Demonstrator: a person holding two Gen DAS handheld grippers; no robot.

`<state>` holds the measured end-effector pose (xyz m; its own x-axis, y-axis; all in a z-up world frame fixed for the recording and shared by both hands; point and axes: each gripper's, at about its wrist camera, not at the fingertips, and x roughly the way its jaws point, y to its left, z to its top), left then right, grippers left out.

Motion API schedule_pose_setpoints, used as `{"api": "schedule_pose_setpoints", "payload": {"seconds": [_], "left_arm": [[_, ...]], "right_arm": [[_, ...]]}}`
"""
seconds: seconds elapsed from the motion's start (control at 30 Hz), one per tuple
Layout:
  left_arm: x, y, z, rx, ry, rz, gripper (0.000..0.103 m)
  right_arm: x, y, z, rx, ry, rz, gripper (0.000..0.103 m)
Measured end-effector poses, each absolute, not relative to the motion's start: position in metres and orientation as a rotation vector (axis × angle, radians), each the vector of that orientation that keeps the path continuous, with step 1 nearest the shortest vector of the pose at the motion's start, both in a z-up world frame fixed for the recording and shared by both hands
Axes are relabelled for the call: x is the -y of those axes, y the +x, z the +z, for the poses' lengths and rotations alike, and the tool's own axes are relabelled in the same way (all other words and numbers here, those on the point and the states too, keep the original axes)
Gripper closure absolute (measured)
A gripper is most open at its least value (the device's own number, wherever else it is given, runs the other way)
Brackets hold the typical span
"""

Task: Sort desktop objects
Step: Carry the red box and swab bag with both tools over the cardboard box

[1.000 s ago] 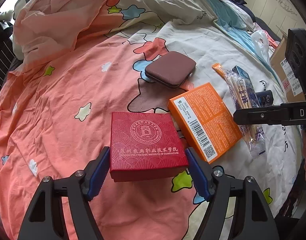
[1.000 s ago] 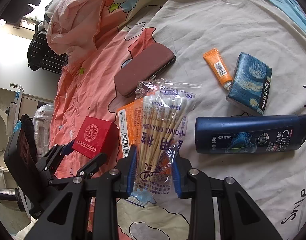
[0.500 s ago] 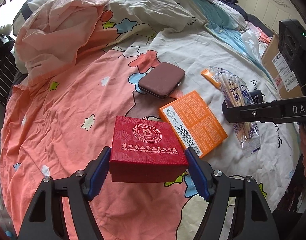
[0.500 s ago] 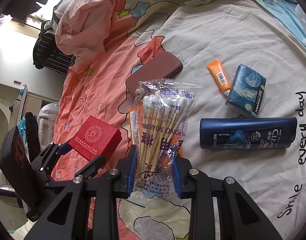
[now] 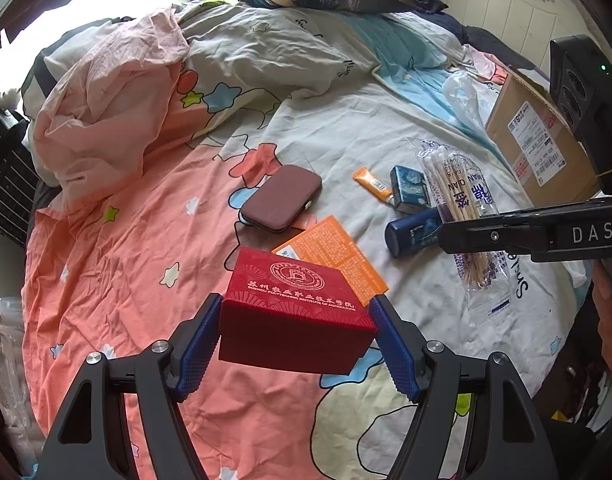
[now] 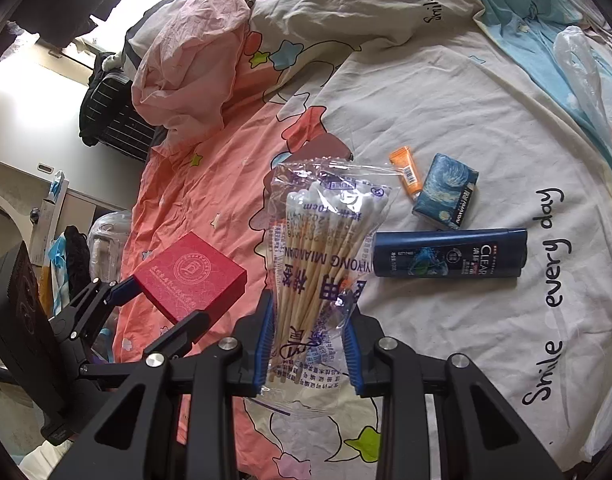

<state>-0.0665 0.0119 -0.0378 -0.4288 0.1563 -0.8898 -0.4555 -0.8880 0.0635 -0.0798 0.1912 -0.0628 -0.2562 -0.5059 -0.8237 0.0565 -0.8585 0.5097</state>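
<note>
Your left gripper is clamped on the red box, pads on its two side walls, box held clear above the bedspread. The right gripper is pinched on the swab bag near its lower end; most of the bag stands free above the fingers.

Risks:
- Box: the grip sits near the edge closest to you, so the far end overhangs. Tilt or a quick swing could pivot it out. If the lid is loose, a squeeze on the walls alone may let the base drop; can't tell from here.
- Bag: slick film, loose sticks inside. It can slide through the pads or flop over.
- Your two grippers are close; a crossing path could knock the box.
- Below you lie the orange box, case, bottle, tube and blue pack. A drop lands on them.
</note>
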Motion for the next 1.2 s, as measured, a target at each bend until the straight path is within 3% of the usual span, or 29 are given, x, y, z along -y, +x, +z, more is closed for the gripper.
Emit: {"api": "schedule_pose_setpoints", "payload": {"seconds": [1.2], "left_arm": [[-0.23, -0.021, 0.064, -0.577, -1.193, 2.218, 0.028]], "right_arm": [[-0.379, -0.008, 0.039, 0.683, 1.501, -2.439, 0.074]]}}
